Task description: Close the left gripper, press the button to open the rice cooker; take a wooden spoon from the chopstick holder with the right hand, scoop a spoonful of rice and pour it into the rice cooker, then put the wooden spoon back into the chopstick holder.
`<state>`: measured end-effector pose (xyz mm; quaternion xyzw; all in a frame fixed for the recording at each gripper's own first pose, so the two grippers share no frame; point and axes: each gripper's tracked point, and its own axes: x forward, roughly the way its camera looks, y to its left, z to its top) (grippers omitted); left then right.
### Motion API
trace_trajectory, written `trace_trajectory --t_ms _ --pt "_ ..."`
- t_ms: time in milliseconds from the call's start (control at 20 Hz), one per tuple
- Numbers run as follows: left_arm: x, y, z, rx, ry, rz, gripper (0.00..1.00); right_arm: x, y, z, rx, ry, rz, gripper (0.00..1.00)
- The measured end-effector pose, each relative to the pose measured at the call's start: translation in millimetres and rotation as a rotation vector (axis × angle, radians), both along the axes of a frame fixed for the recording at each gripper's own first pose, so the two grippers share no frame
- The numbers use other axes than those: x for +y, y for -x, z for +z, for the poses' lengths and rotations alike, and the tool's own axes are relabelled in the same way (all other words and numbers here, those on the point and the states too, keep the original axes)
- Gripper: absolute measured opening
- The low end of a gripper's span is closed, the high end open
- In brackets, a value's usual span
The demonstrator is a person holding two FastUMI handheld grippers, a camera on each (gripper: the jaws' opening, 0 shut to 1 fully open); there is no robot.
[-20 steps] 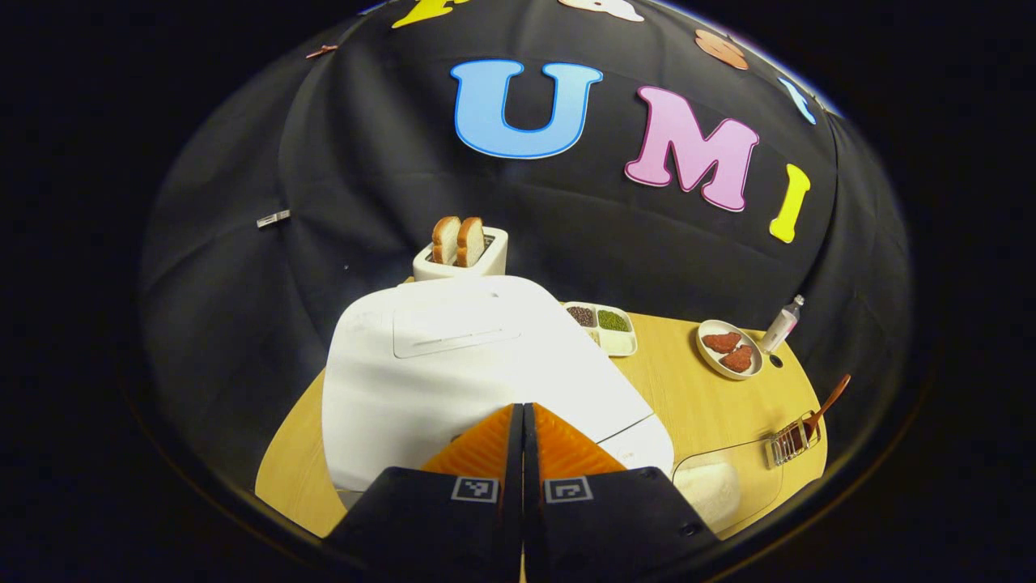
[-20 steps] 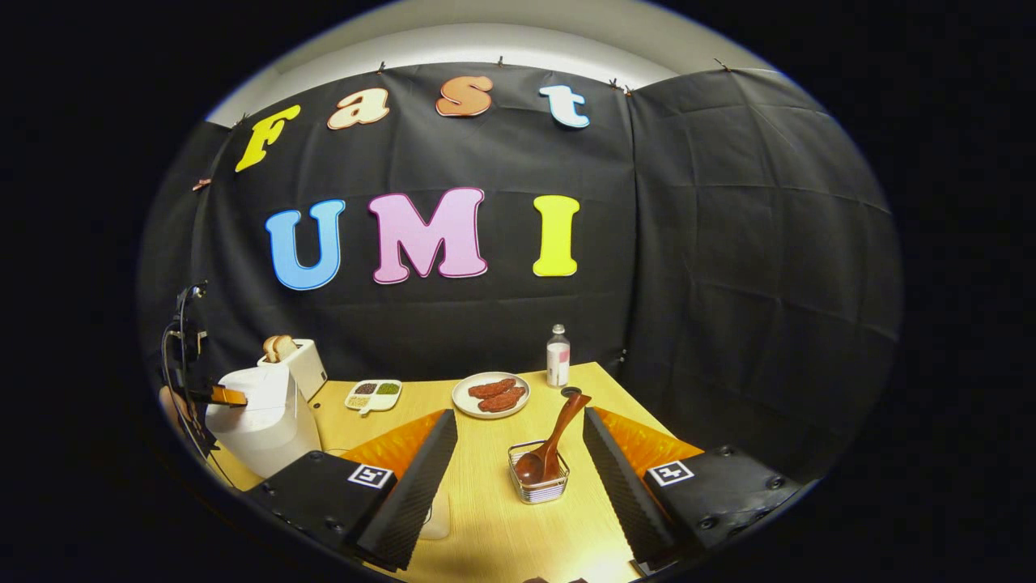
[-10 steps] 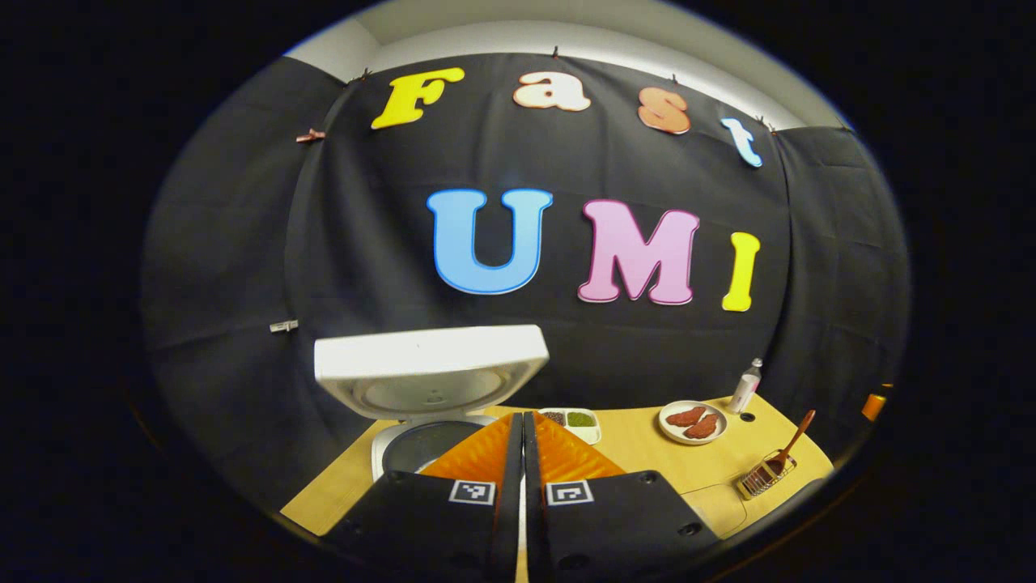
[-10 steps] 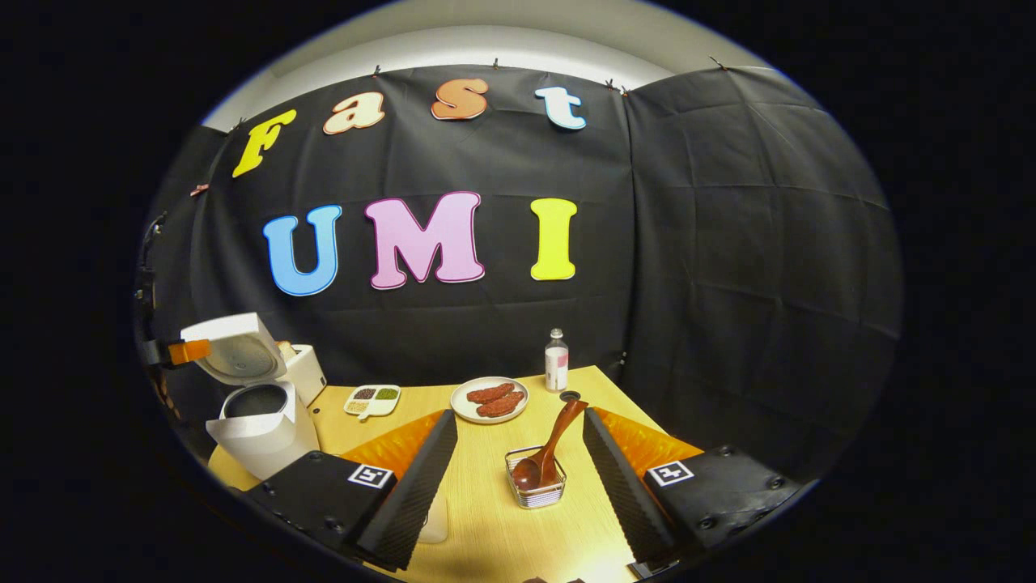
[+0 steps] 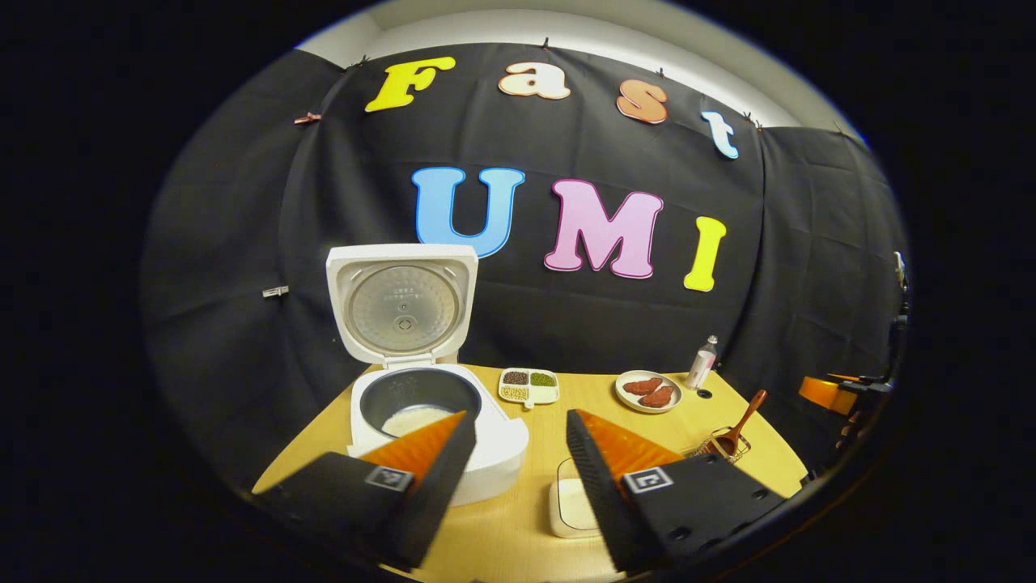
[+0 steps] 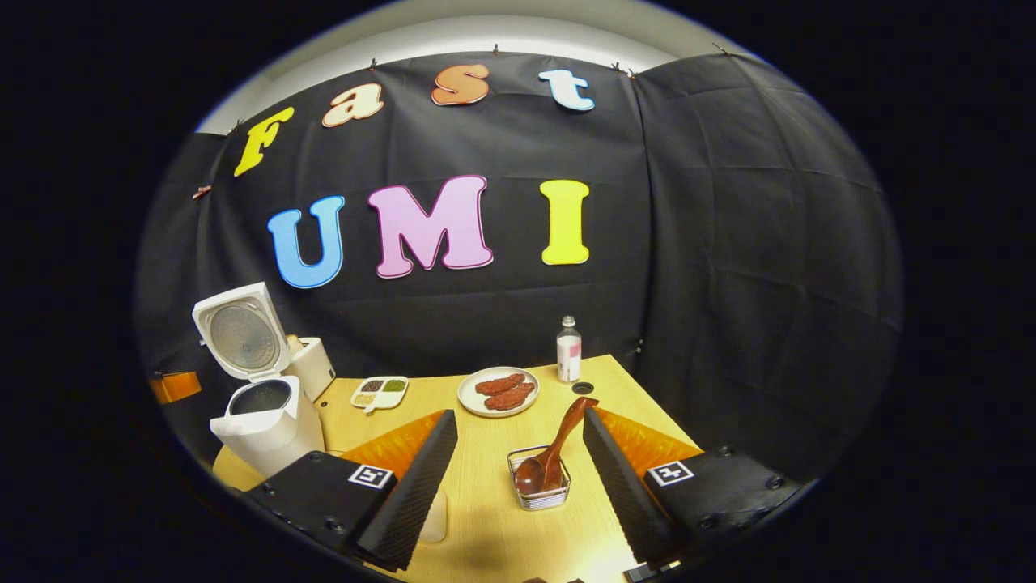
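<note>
Since the earlier pictures, the rice cooker (image 5: 421, 405) lid had swung all the way up and stood straight, and the left gripper (image 5: 514, 441) had pulled back from it and opened its jaws wide, holding nothing. Before, those jaws were pressed tight together near the cooker's front.

Inside the open pot (image 5: 419, 397) there was already a little white rice at the bottom. A small white dish (image 5: 576, 506) with more white rice sat on the table (image 5: 526, 534) just in front of the cooker, between the left gripper's fingers in the left gripper view.

The right gripper (image 6: 518, 453) also had its jaws wide open and held nothing. It hung right over the wire chopstick holder (image 6: 541, 490). The wooden spoon (image 6: 554, 449) stood in that holder with its bowl down and its handle leaning up and to the right, between the two open fingers but not touching them.

The button step looked done, so picking up the spoon seemed to come next. The spoon looked stiff, light and smooth, so it might slip or turn if pinched near the round bowl. The best place to grab looked like the middle of the handle, above the holder's rim. The holder looked light too, so it could tip or lift if the spoon snagged.
</note>
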<state>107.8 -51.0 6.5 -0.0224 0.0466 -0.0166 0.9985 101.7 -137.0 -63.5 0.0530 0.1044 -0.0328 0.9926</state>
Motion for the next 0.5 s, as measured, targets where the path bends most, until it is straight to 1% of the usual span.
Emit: trace_trajectory --t_ms 50,100,200,400,450,500 --pt "-2 4 -3 0.009 0.006 0.002 0.89 -2 -6 -2 0.007 0.000 0.005 0.98" --pt "-2 7 -7 0.017 0.008 0.016 0.93 -5 -14 -4 0.012 -0.005 0.008 0.98" --pt "-4 11 -9 0.023 0.000 0.037 0.95 -8 -29 -16 0.055 -0.031 0.017 0.98" --pt "-10 17 -15 0.039 -0.049 0.081 0.95 -24 -57 -41 0.129 -0.111 -0.007 0.98" --pt "-7 16 -17 0.047 -0.072 0.104 0.95 -27 -62 -48 0.147 -0.131 -0.012 0.98" --pt "-2 15 -22 0.061 -0.090 0.134 0.98 -32 -69 -57 0.171 -0.149 -0.019 0.98"
